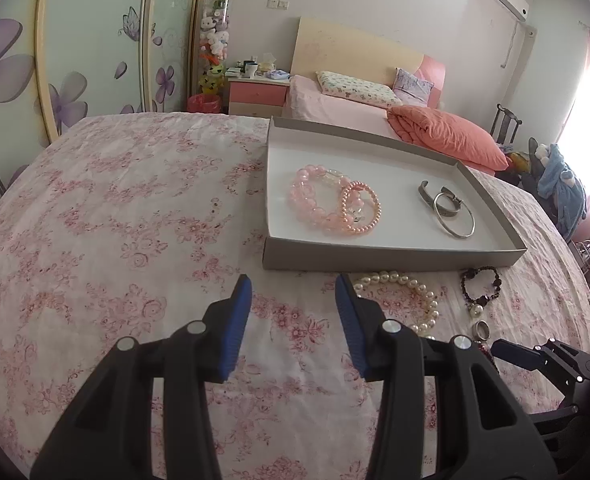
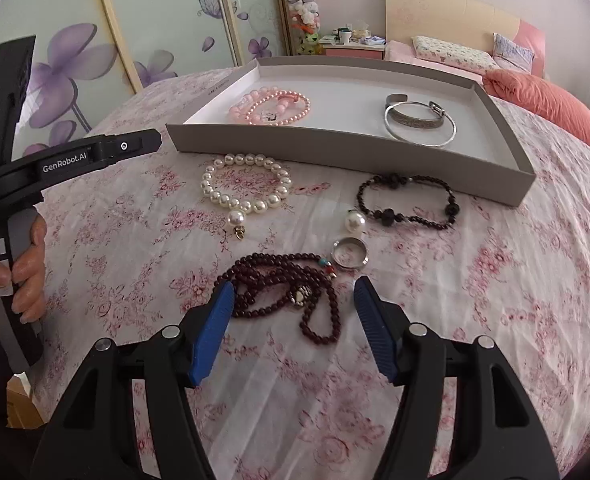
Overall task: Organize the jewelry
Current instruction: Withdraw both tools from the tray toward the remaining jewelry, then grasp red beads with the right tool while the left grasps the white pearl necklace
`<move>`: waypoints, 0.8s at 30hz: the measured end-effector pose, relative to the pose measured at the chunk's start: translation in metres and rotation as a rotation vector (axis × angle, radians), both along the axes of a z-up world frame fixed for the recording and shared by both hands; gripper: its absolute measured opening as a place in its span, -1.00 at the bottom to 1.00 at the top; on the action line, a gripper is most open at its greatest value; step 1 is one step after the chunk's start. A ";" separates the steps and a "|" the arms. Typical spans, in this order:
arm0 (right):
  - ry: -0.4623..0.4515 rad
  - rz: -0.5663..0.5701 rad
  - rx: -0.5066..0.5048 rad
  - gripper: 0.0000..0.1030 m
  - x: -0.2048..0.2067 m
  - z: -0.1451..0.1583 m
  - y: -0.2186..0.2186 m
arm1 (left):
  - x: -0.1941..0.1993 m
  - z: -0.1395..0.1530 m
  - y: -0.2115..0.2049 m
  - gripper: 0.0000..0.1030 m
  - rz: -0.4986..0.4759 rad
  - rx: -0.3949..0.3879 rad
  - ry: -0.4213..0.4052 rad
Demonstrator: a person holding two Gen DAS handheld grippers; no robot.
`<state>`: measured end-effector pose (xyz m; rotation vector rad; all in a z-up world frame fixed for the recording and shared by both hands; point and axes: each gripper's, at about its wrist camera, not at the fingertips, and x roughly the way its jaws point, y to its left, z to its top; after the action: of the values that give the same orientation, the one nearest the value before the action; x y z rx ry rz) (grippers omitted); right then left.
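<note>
You held both hand-held grippers released over a desk (image 2: 495,280) draped in a pink floral cloth: the left (image 1: 293,284) above bare cloth, the right (image 2: 289,290) straddling the maroon beads (image 2: 291,296). A pearl bracelet (image 2: 247,188), ring (image 2: 350,252) and dark bracelet (image 2: 407,202) lay before the tray (image 2: 335,152), which held pink bracelets (image 2: 271,108) and silver bangles (image 2: 419,124). Behind stood a pink bed (image 1: 355,108) and flowered wardrobe doors (image 1: 95,48).
</note>
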<state>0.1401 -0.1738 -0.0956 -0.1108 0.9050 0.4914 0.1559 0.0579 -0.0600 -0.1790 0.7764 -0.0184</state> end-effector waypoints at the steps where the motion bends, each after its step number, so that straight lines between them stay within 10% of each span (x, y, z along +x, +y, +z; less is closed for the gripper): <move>1: 0.000 0.006 -0.004 0.23 0.000 0.000 0.003 | 0.001 0.000 0.000 -0.15 0.002 0.000 0.002; 5: -0.017 0.015 -0.035 0.19 0.000 0.000 0.008 | 0.002 -0.001 0.000 -0.15 0.001 -0.001 0.011; 11: -0.016 0.010 -0.015 -0.74 -0.002 0.000 -0.003 | 0.004 -0.002 -0.007 -0.15 -0.024 -0.010 0.026; 24: -0.014 -0.170 -0.039 -0.82 0.006 0.001 -0.069 | 0.014 -0.013 -0.042 -0.09 -0.118 0.018 0.094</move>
<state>0.1458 -0.2425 -0.0951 -0.0715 0.9023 0.3151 0.1699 0.0162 -0.0725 -0.1171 0.8802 -0.1151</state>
